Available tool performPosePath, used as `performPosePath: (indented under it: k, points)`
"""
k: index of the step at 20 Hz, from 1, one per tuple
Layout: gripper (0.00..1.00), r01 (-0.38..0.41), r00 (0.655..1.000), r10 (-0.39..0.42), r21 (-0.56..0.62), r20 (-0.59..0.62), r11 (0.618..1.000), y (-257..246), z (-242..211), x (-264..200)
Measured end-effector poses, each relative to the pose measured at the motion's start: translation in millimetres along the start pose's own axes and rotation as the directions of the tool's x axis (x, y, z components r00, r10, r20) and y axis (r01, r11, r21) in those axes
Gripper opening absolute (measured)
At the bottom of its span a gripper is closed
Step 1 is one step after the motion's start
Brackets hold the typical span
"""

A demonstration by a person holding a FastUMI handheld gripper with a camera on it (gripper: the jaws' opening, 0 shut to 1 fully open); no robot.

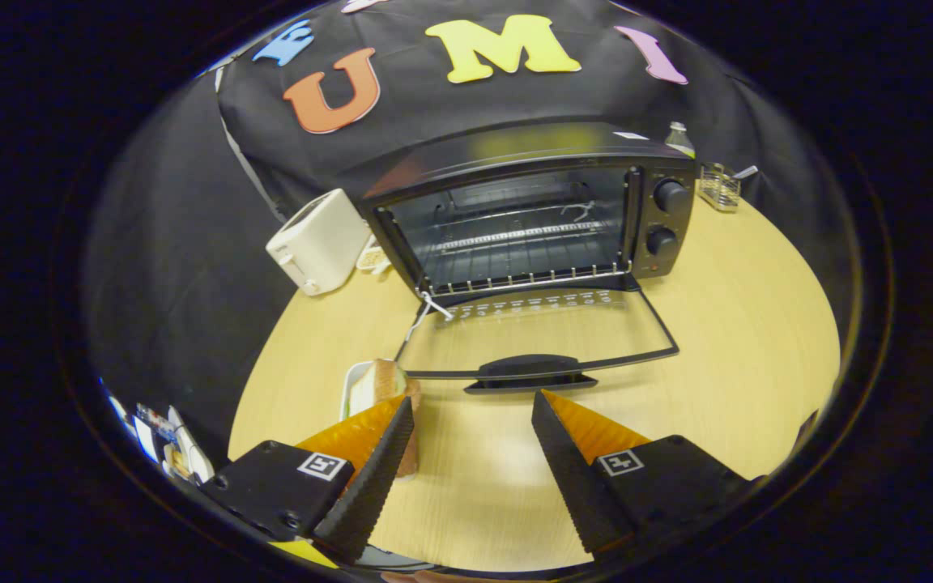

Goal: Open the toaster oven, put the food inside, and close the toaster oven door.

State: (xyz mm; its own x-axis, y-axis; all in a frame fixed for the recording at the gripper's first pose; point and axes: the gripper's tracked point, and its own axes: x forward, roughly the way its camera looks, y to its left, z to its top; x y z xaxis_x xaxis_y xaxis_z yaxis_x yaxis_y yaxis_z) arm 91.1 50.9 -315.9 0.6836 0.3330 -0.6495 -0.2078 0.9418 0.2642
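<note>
Claw wide open and holding nothing, fingers apart above the bare bench; food, seemingly a sandwich on a small white plate, just ahead at 10 o'clock, partly hidden by the left finger. Best swung left and lowered to straddle the food squarely, gripped gently to avoid crushing, then lifted over the lowered door at 12 o'clock onto the rack of the open toaster oven. Beyond, white toaster at 11 o'clock and bottle at 1 o'clock, both off the path.
</note>
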Motion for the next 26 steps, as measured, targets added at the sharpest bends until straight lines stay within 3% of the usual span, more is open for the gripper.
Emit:
performPosePath:
  k: [6,11,12,14,17,20,23,26]
  points:
    - [0.99,-0.199,0.974,0.194,-0.030,-0.119,0.980,35,-12,14]
    - [0.97,-0.382,0.866,0.383,0.069,-0.320,0.922,59,-34,29]
    - [0.92,-0.400,0.851,0.410,0.101,-0.327,0.911,63,-35,32]
    - [0.70,-0.357,0.870,0.395,0.174,-0.295,0.918,60,-39,44]
    - [0.44,-0.330,0.884,0.415,0.344,-0.212,0.879,70,-41,45]
    - [0.41,-0.319,0.905,0.399,0.386,-0.146,0.865,78,-46,49]
    - [0.39,-0.312,0.915,0.377,0.346,-0.141,0.885,78,-48,51]
    - [0.38,-0.356,0.913,0.399,0.308,-0.085,0.882,80,-31,40]
